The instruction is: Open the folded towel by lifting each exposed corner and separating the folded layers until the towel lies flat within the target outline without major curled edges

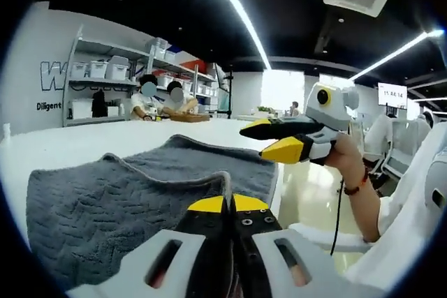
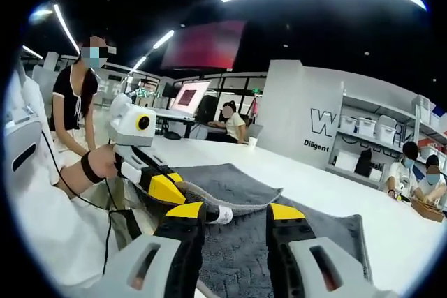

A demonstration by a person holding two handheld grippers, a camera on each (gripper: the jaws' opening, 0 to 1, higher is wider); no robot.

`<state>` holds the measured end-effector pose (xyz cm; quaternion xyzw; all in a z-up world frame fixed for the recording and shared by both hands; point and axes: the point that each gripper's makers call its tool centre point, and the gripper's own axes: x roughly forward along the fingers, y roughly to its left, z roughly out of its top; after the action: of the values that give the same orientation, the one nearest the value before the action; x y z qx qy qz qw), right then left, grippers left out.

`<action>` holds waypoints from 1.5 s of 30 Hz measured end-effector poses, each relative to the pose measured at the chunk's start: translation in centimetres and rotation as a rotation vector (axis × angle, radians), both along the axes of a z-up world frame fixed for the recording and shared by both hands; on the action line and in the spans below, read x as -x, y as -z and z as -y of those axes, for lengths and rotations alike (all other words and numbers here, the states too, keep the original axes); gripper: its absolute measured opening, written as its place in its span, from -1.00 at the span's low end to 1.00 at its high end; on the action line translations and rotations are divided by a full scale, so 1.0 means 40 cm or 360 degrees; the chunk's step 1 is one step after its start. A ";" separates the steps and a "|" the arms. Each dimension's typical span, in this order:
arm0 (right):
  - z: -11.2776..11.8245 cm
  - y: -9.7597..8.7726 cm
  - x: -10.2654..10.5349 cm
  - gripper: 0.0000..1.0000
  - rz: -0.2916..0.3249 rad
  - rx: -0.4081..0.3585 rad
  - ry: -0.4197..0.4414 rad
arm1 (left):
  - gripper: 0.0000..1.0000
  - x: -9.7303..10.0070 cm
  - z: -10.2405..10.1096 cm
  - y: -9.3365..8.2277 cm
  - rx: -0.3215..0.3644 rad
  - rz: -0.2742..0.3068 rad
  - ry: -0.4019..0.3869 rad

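Left gripper view: left claw point(image 1: 228, 204) is pinching the towel point(image 1: 126, 193) edge, jaws together, raising a layer | right claw point(image 2: 235, 211) is hovering apart, waiting over the surface point(image 2: 307, 172).

Left gripper point(image 1: 228, 203) closed — right gripper point(image 2: 236, 210) agape

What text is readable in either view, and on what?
"Diligent": small dark lettering on the white back wall, left gripper view; reads cut off as "Diligen" in the right gripper view.
"W": first letter of large outlined wall lettering; the rest is hidden behind the metal storage shelves.
Digits on the white wall-mounted screen: too blurred to read surely.
White tag on the grey towel's edge: too small to read.
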<state>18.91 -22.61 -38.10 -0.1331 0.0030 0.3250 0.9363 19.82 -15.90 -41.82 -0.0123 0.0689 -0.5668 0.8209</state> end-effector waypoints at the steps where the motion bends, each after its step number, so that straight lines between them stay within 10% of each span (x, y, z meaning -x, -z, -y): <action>1: 0.000 -0.001 0.000 -0.40 0.0004 0.0001 0.0001 | -1.00 0.007 0.001 -0.007 0.0055 -0.0047 0.0027; 13: -0.003 0.005 -0.009 -0.41 -0.0007 0.0013 -0.0014 | -1.00 0.003 -0.016 -0.021 0.0148 -0.0140 0.0012; 29: -0.050 0.042 -0.031 -0.40 -0.0053 0.0037 -0.0045 | -1.00 0.006 -0.037 -0.017 0.0062 0.0042 -0.0047; 45: -0.077 0.045 -0.080 -0.41 -0.0082 -0.0006 -0.0071 | -1.00 0.000 -0.057 -0.012 0.0196 -0.0093 -0.0012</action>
<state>22.10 -19.53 -39.90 -0.1231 0.0235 0.3491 0.9287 19.81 -13.63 -41.34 -0.0795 0.0579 -0.5662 0.8184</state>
